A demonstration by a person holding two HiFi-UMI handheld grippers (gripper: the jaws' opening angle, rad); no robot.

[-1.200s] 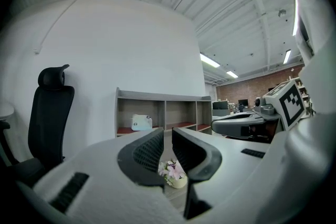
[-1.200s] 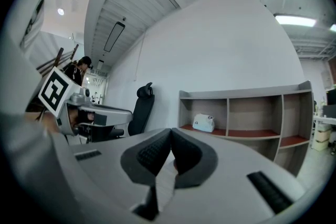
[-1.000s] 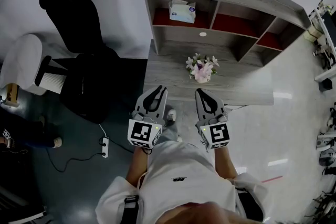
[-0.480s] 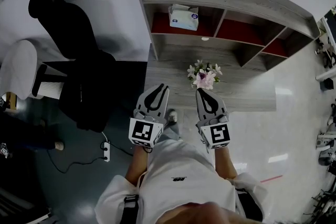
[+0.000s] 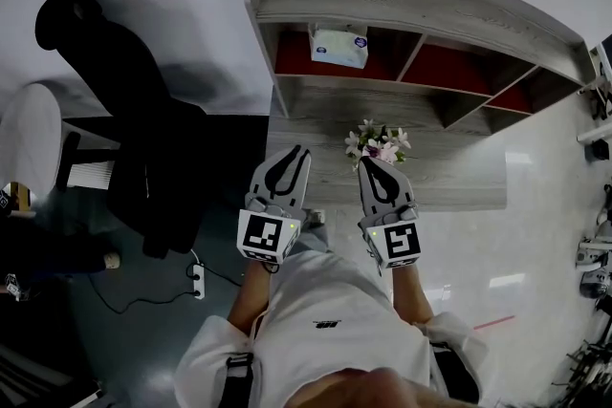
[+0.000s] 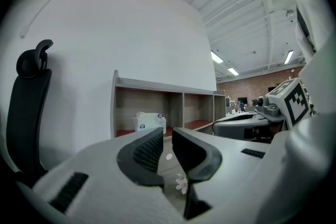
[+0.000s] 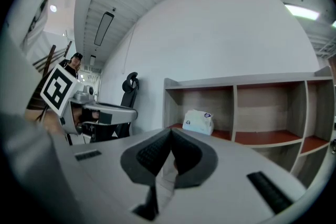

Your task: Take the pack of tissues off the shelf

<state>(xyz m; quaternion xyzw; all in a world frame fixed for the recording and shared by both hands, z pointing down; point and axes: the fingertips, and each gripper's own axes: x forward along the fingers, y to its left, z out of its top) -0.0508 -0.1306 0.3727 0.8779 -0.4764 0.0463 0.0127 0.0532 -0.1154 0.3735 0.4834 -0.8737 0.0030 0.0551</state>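
Jaws empty: left gripper (image 5: pixel 298 151) barely parted, right gripper (image 5: pixel 367 163) closed; we open one wide before reaching white tissue pack (image 5: pixel 339 47).

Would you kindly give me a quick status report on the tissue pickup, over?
Left gripper slightly open, empty; right gripper shut, empty. Pack of tissues in shelf's left compartment, untouched. Flowers on desk, between grippers and shelf.

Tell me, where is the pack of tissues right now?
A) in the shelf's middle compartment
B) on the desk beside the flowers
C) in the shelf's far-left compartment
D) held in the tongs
C: the pack of tissues sits on the red floor of the leftmost compartment of the shelf.
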